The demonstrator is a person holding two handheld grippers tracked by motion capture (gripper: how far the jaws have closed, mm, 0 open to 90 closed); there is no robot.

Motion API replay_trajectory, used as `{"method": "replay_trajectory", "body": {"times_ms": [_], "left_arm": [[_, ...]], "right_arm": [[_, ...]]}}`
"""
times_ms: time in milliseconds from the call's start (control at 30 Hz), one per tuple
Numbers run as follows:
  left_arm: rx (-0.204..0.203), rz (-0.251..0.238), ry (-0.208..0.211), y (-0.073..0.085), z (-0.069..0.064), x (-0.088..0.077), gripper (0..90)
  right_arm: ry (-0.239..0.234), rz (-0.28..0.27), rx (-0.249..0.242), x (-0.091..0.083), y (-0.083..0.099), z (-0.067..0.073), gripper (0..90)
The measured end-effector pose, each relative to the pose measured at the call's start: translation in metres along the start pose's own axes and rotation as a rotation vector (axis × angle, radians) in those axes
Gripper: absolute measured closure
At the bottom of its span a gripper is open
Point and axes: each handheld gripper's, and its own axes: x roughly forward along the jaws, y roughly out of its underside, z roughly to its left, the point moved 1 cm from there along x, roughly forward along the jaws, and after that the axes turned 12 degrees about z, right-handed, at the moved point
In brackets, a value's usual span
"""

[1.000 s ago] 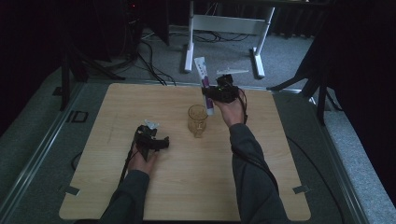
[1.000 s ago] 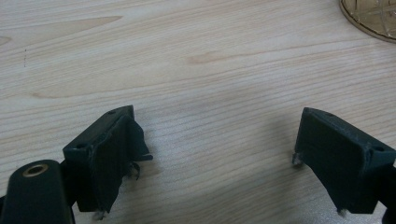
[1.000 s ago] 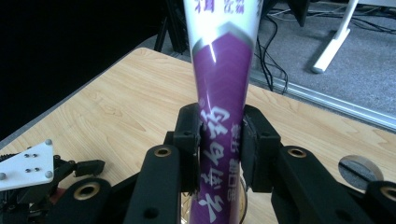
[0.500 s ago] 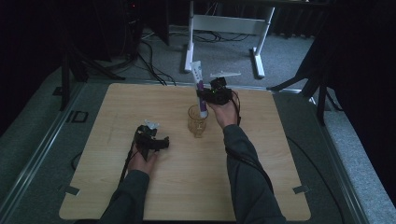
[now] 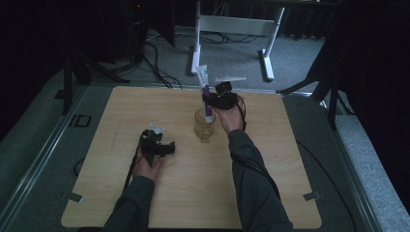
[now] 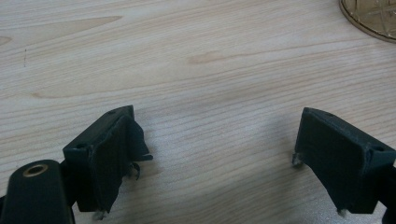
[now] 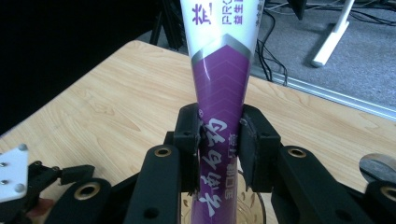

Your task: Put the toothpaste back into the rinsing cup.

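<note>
Clearly the right gripper (image 7: 219, 144) is clamped on a purple-and-white tube (image 7: 223, 93): in the right gripper view its two black pads press against the tube's purple lower part from either side, with no gap showing. The tube stands nearly upright, its white flat end uppermost, and its lower end reaches down into a clear amber glass (image 7: 247, 207) whose rim curves just beneath the jaws. From the high view, the right gripper (image 5: 212, 100) hangs over that glass (image 5: 205, 126), which stands near the middle of the wooden table (image 5: 270, 193), and the tube (image 5: 205, 94) rises out of it, leaning slightly away from the person.

Off to the side, the left gripper (image 5: 155, 145) rests low on the tabletop, well apart from the glass. In the left gripper view its jaws stand wide apart with bare wood between them, gripping nothing; an edge of the glass (image 6: 369, 18) shows at the top corner.
</note>
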Motion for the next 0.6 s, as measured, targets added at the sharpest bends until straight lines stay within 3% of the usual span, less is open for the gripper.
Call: {"method": "replay_trajectory", "body": {"times_ms": [600], "left_arm": [[-0.001, -0.001, -0.001, 0.000, 0.000, 0.000, 12.9]], "right_arm": [[0.017, 0.048, -0.001, 0.023, 0.015, 0.000, 70.5]]}}
